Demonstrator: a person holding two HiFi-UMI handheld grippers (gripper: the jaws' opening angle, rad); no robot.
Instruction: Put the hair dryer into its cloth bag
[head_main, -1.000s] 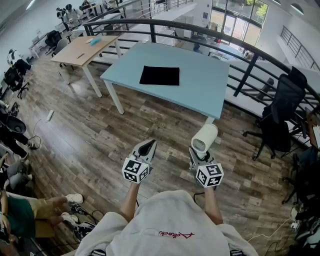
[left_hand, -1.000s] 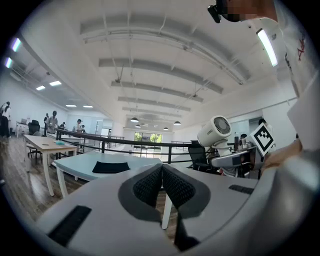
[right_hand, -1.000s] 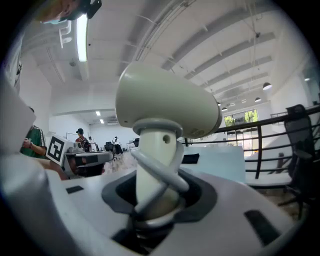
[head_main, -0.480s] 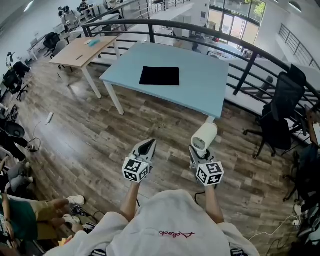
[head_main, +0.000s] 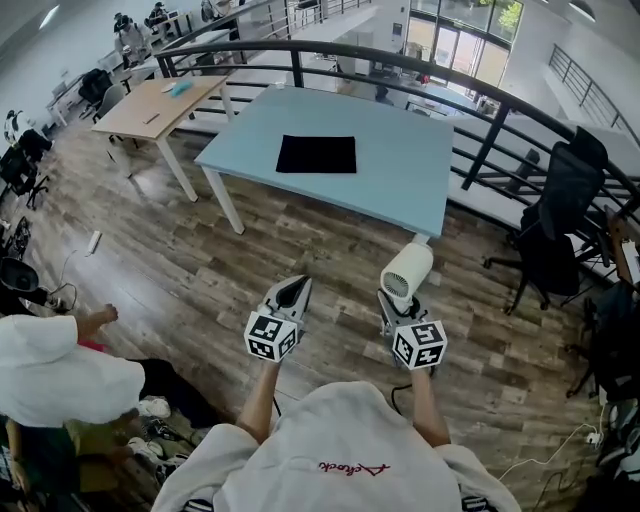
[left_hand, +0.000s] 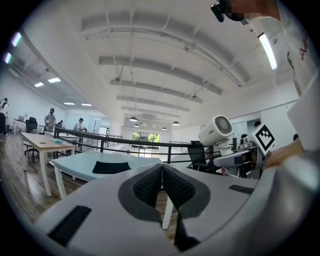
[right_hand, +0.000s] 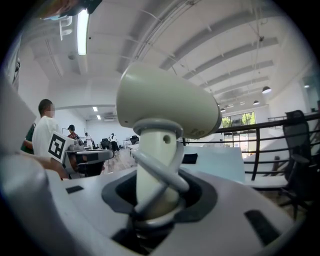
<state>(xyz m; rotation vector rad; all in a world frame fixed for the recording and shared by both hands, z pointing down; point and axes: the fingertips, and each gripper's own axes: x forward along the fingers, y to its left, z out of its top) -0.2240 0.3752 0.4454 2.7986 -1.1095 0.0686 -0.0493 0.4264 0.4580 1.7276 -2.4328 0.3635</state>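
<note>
- A person in a white top (head_main: 60, 370) has bent into the lower left corner of the head view.
- They now cover most of the seated person in green shorts (head_main: 90, 442).

A black cloth bag (head_main: 316, 154) lies flat on the pale blue tabletop (head_main: 405, 185), left of its middle. Short of the tabletop's near edge, above the wooden floor (head_main: 180, 265), the right tool (head_main: 392, 303) grips the white hair dryer (head_main: 408, 270). The left tool (head_main: 293, 292) is beside it, jaws together.
</note>
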